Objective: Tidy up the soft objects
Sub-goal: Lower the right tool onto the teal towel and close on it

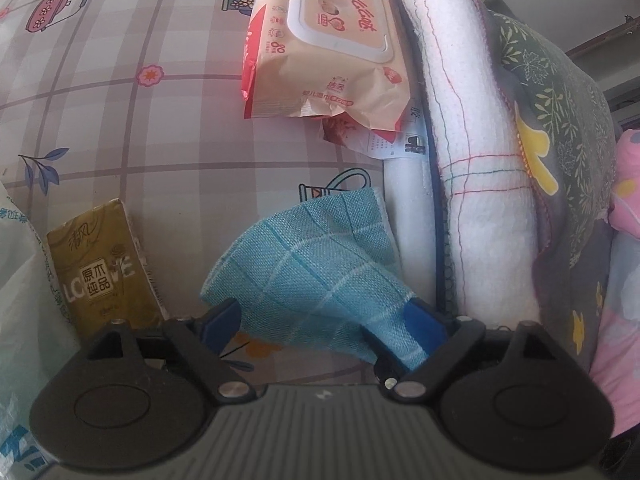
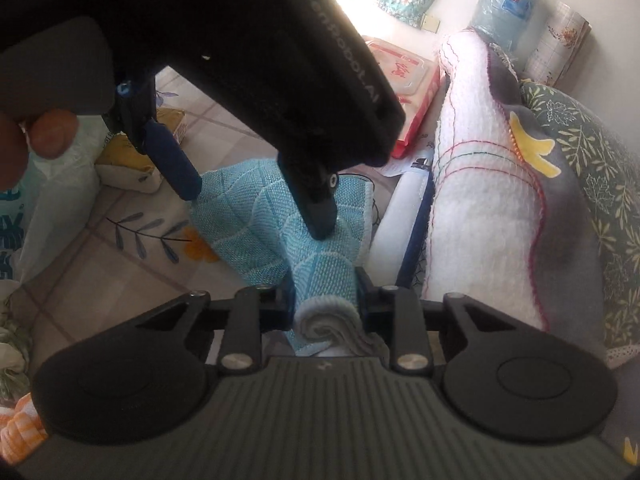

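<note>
A light blue checked cloth (image 1: 312,264) lies crumpled on the printed checked sheet (image 1: 120,128), next to a folded white towel (image 1: 484,168). My left gripper (image 1: 323,309) stands wide open astride the cloth, one blue finger on each side of it. From the right wrist view the left gripper (image 2: 256,213) points down onto the cloth (image 2: 240,216); one finger rests beside the cloth's edge, the other on its top. My right gripper (image 2: 325,286) is shut on the cloth's rolled near end.
A wet-wipes pack (image 1: 320,40) lies further back. A gold tissue pack (image 1: 100,272) and a plastic bag (image 1: 20,280) sit at the left. Beyond the towel lie a grey floral quilt (image 1: 560,120) and something pink (image 1: 628,184). A water jug (image 2: 506,0) stands by the wall.
</note>
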Demonstrator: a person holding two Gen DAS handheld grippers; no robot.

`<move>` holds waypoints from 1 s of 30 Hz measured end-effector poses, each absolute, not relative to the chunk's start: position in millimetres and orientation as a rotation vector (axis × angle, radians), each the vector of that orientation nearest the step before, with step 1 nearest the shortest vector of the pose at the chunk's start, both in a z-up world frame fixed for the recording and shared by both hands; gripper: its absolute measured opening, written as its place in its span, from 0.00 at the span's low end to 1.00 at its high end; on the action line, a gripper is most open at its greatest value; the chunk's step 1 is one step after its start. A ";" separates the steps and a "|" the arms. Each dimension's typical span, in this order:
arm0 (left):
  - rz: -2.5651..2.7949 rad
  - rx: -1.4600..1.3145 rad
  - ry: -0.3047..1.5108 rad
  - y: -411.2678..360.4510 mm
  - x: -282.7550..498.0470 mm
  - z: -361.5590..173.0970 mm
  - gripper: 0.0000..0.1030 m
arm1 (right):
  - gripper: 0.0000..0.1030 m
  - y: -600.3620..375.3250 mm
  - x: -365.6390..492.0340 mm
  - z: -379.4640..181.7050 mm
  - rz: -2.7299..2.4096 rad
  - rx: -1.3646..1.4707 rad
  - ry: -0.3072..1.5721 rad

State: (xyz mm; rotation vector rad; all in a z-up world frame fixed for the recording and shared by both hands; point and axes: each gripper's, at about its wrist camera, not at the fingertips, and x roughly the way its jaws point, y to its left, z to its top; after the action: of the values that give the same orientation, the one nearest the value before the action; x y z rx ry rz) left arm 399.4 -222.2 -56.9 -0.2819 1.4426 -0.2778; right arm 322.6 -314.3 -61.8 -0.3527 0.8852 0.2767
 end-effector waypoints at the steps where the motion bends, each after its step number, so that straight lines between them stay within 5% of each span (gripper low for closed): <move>1: -0.279 -0.301 1.450 -222.5 400.1 -59.5 0.87 | 0.19 -314.0 318.8 -61.2 0.274 -0.346 0.880; 4: -0.276 -0.333 1.456 -223.2 400.4 -63.6 0.85 | 0.18 -312.8 309.1 -58.5 0.269 -0.321 0.862; 14: -0.321 -0.373 1.444 -209.9 376.2 -52.6 0.37 | 0.16 -278.4 257.1 -38.7 0.233 -0.423 0.752; 30: -0.408 -0.461 1.136 -58.7 281.6 91.3 0.30 | 0.16 -149.5 173.2 78.2 0.302 -0.589 0.444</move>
State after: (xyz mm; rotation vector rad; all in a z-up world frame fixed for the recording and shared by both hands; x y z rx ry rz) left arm 281.6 -58.7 91.3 -0.4611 1.1363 -0.4077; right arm 173.2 -149.5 78.2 -0.5890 0.4440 0.3021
